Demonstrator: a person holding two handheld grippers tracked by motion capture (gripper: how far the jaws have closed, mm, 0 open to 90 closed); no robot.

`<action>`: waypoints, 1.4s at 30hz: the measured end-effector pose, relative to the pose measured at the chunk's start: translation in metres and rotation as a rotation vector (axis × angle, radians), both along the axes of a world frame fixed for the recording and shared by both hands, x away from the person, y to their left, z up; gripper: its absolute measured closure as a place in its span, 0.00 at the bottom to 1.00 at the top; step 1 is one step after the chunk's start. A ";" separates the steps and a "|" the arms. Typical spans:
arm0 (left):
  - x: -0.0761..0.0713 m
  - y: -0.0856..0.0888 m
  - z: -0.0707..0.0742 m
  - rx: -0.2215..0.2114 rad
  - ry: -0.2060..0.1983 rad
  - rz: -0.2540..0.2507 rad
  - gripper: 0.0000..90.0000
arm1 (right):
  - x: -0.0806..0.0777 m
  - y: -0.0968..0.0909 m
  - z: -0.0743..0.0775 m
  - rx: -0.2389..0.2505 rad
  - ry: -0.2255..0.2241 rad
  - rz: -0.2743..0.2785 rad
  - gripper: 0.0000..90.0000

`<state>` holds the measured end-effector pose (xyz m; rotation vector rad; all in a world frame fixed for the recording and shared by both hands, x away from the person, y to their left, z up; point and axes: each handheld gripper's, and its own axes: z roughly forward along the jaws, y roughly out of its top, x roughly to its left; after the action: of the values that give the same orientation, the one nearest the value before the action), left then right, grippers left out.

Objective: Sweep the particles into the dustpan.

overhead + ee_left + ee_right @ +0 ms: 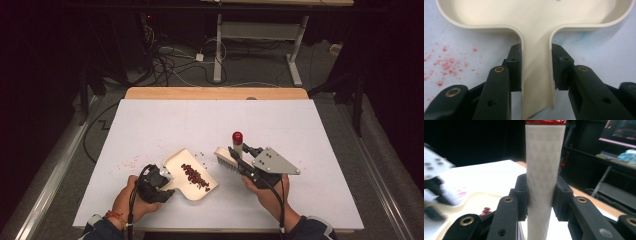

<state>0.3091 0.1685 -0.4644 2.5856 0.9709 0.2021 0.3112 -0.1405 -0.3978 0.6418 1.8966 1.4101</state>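
Your white tabletop (210, 120) has a wooden edge (215, 93) at the far side. Red speckle stains (131, 162) sit at your left. Beyond it, tangled cables (165, 62) lie on the floor beside a white desk frame (260, 30). A lit monitor (620, 131) shows far off.

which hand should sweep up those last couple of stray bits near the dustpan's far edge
Right. The right gripper is shut on the brush, whose bristles sit beside the stray bits. The left gripper is clamped on the dustpan handle, so it can only steady the pan.
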 end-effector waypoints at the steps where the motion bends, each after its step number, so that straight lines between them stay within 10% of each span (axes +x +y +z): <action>1: 0.000 0.000 0.000 -0.005 0.002 0.003 0.71 | 0.006 0.000 -0.001 0.012 -0.003 -0.011 0.78; 15: 0.002 0.004 -0.001 -0.029 0.020 0.010 0.71 | 0.067 0.045 -0.015 0.065 0.016 0.012 0.78; 32: 0.005 0.008 -0.001 -0.041 0.038 0.020 0.71 | 0.023 0.066 -0.014 0.080 0.076 0.199 0.78; 42: 0.004 0.008 -0.001 -0.038 0.031 0.019 0.71 | 0.014 0.051 0.000 0.107 0.041 0.182 0.78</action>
<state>0.3129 0.1764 -0.4656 2.5528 1.0004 0.1470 0.3249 -0.0897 -0.3979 0.5639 1.9621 1.6339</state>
